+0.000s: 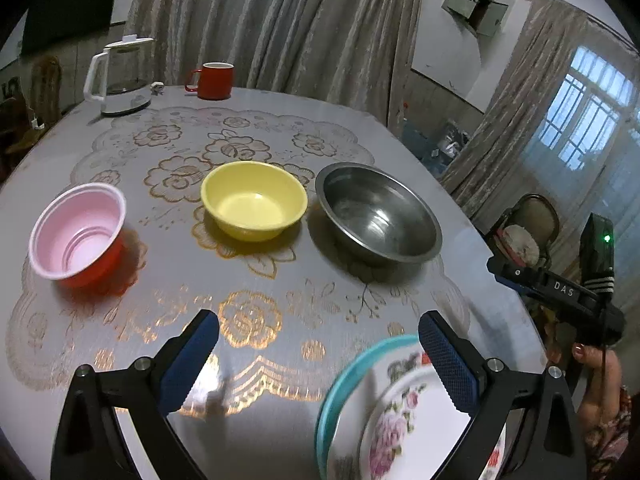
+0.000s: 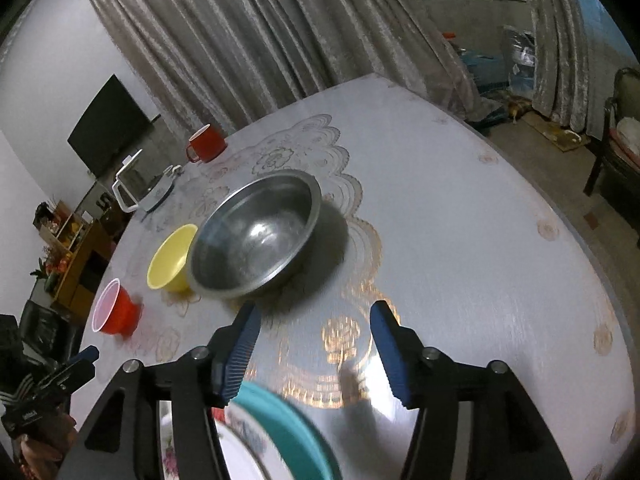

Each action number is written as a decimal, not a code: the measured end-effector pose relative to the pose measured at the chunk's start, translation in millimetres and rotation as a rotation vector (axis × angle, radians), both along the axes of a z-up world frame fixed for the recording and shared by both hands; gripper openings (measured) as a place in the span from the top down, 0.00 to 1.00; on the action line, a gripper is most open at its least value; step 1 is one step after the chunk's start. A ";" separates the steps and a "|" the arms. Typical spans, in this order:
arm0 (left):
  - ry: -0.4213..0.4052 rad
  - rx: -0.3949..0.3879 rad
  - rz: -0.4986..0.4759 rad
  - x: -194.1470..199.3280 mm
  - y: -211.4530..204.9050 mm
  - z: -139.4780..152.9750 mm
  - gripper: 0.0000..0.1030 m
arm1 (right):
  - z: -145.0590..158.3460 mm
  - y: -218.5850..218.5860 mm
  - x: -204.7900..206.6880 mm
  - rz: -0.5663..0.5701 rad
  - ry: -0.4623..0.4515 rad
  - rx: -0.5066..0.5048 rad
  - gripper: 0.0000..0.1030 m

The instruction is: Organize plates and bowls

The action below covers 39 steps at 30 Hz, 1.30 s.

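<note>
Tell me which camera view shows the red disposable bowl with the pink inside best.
The left wrist view. There the red disposable bowl with the pink inside sits large at the left of the table, its ribbed interior and whole rim visible. In the right wrist view the same bowl is small, near the left edge and slightly blurred, beyond the yellow plastic bowl.

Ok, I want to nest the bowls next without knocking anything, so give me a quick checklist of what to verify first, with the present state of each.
1. Left gripper open, nothing between its fingers: ok.
2. Right gripper open, nothing held: ok.
3. Steel bowl, yellow bowl and red bowl upright: ok.
4. All three bowls empty: ok.
5. Plates stacked at the near edge, out of the bowls' row: ok.
6. Plates fully on the table: cannot tell, they run out of frame.
</note>
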<state>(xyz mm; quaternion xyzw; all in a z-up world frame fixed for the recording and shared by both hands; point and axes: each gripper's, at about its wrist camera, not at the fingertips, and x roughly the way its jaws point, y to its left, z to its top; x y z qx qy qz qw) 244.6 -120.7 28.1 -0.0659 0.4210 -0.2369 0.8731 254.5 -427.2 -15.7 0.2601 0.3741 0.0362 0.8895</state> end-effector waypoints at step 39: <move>0.091 0.020 -0.077 110.2 -109.0 -46.3 0.03 | -53.4 -2.4 116.0 0.122 0.060 0.030 0.71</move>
